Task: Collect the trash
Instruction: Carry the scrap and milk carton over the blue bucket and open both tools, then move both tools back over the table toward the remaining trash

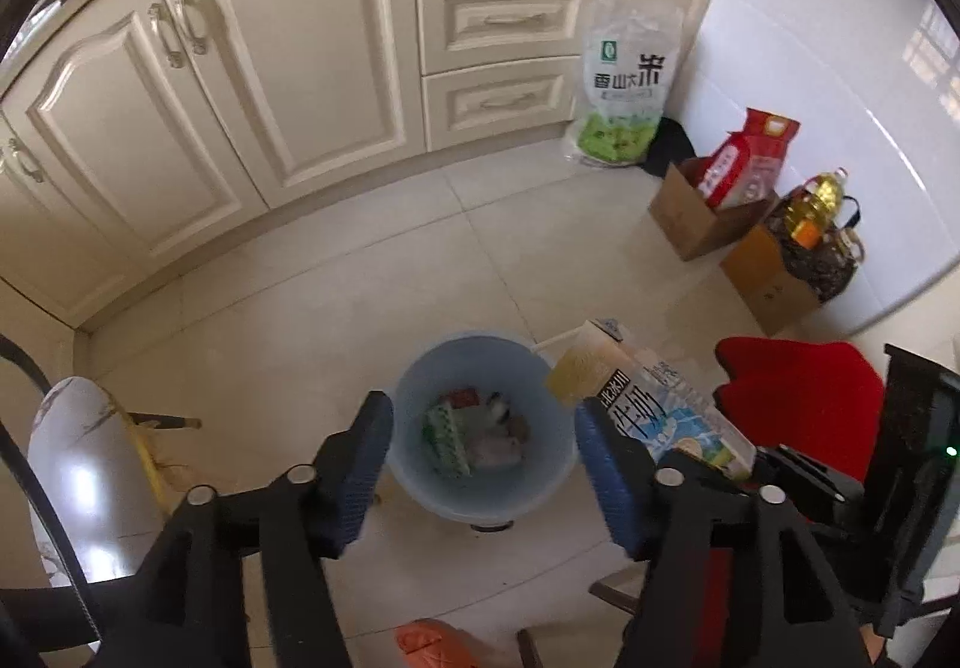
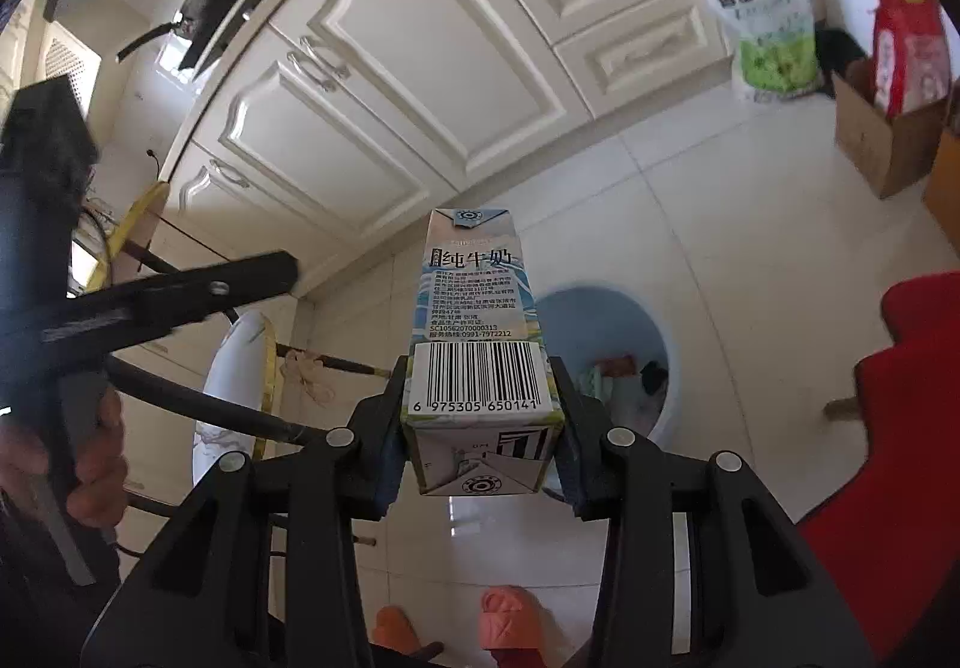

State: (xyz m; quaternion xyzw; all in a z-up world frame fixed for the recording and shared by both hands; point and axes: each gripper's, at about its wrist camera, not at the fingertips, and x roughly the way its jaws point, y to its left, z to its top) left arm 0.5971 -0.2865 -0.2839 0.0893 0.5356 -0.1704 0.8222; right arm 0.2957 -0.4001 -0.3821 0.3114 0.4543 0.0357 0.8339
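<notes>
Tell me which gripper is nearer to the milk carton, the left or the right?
Right. The right gripper is shut on the milk carton, so it touches it. The left gripper is open and empty above the blue bin, with the carton just beside its right finger.

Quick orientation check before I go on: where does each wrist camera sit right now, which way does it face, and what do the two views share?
Left wrist: above the floor, facing down at the blue bin between the open left gripper; the milk carton enters from the right.
Right wrist: facing down and forward along the right gripper, shut on the milk carton; the person's left hand shows at the left edge.
Shared: bin, carton, cabinets, rice bag.
</notes>
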